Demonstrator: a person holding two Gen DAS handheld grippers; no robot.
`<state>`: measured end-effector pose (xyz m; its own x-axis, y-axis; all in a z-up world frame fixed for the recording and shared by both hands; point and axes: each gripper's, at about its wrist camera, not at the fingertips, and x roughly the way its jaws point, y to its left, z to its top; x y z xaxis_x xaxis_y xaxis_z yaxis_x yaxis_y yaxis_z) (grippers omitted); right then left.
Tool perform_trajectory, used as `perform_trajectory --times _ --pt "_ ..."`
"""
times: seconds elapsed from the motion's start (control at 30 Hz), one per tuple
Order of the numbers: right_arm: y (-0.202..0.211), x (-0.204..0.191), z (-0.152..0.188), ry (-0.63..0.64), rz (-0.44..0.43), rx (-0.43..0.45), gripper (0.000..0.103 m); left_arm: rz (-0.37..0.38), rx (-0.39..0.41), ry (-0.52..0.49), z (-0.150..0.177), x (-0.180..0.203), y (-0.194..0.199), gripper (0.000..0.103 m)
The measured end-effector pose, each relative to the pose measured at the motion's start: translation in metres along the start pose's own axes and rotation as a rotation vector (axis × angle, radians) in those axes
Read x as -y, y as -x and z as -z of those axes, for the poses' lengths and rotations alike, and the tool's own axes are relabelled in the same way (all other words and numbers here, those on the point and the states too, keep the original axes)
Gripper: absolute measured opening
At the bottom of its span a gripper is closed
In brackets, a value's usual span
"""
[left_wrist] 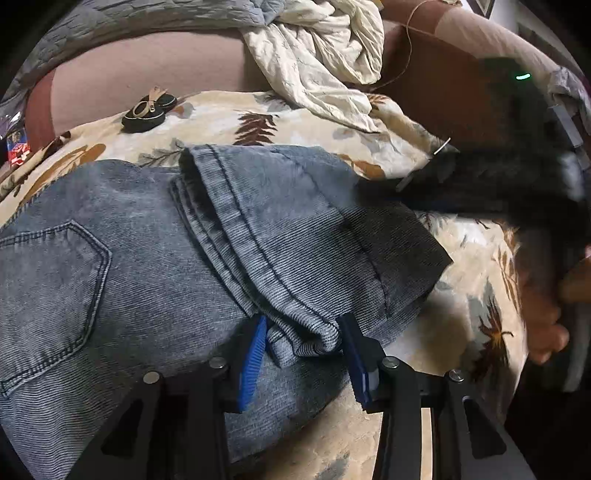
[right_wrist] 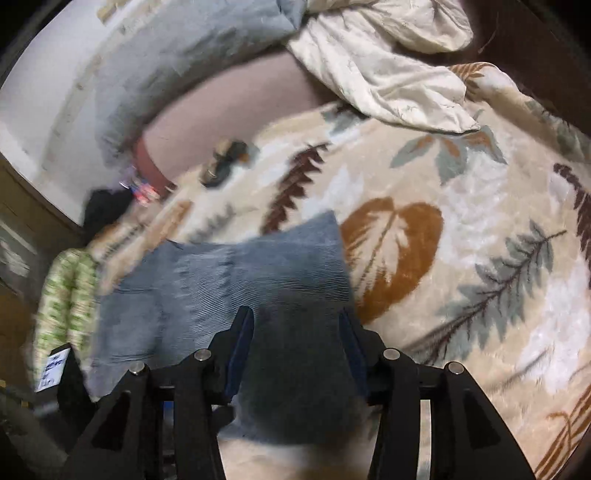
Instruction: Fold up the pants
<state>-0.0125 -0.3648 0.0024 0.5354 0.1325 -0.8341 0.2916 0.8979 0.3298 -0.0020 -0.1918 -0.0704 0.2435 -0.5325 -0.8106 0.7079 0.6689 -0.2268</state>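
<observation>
Blue-grey jeans (left_wrist: 110,240) lie on a leaf-print blanket (left_wrist: 229,122), back pocket (left_wrist: 55,266) up, with a leg end (left_wrist: 295,206) folded over the seat. My left gripper (left_wrist: 304,321) is open at the near edge, and a bunched fold of that leg lies between its blue pads (left_wrist: 253,362). In the left wrist view the right gripper (left_wrist: 480,184) shows as a black blur at the right, a person's hand (left_wrist: 546,314) behind it. In the blurred right wrist view my right gripper (right_wrist: 295,312) stands open over the jeans (right_wrist: 240,269), not visibly pinching the denim.
A crumpled cream cloth (left_wrist: 325,55) lies at the back of the bed beside a grey quilt (left_wrist: 110,22). Small black items (left_wrist: 147,110) rest on the blanket behind the jeans. A green patterned fabric (right_wrist: 66,295) sits at the left edge. Bare blanket (right_wrist: 461,221) spreads right.
</observation>
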Motion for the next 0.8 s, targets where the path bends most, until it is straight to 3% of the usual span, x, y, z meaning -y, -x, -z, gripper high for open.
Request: perform_trajectory --times 0.1,0.17,0.23,0.4,0.5,0.67,0.7,0.8 --pt "-0.033 -0.003 0.011 0.036 0.053 -0.114 0.05 -0.025 -0.017 -0.05 0.001 0.008 0.003 0.042" --pt "-0.032 -0.013 0.012 0.118 0.097 -0.116 0.052 -0.02 -0.021 -0.043 0.0 0.008 0.004 0.042" --pt "-0.024 -0.015 0.006 0.106 0.066 -0.107 0.052 -0.003 -0.023 -0.019 0.0 0.003 0.005 0.042" --pt "-0.009 -0.029 -0.02 0.104 -0.029 0.018 0.052 0.025 -0.009 0.03 0.005 -0.005 0.006 0.042" --pt "-0.03 -0.048 -0.028 0.135 -0.078 -0.018 0.052 0.009 0.002 0.01 0.011 -0.001 0.007 0.042" --pt "-0.093 -0.059 -0.029 0.166 -0.009 -0.141 0.053 -0.005 0.004 -0.014 0.019 0.001 0.007 0.041" --pt "-0.102 -0.058 -0.029 0.163 -0.004 -0.14 0.059 -0.009 0.013 -0.023 0.021 0.002 0.007 0.041" --pt "-0.104 -0.06 -0.034 0.142 -0.011 -0.143 0.061 -0.017 0.019 -0.034 0.022 0.005 0.01 0.041"
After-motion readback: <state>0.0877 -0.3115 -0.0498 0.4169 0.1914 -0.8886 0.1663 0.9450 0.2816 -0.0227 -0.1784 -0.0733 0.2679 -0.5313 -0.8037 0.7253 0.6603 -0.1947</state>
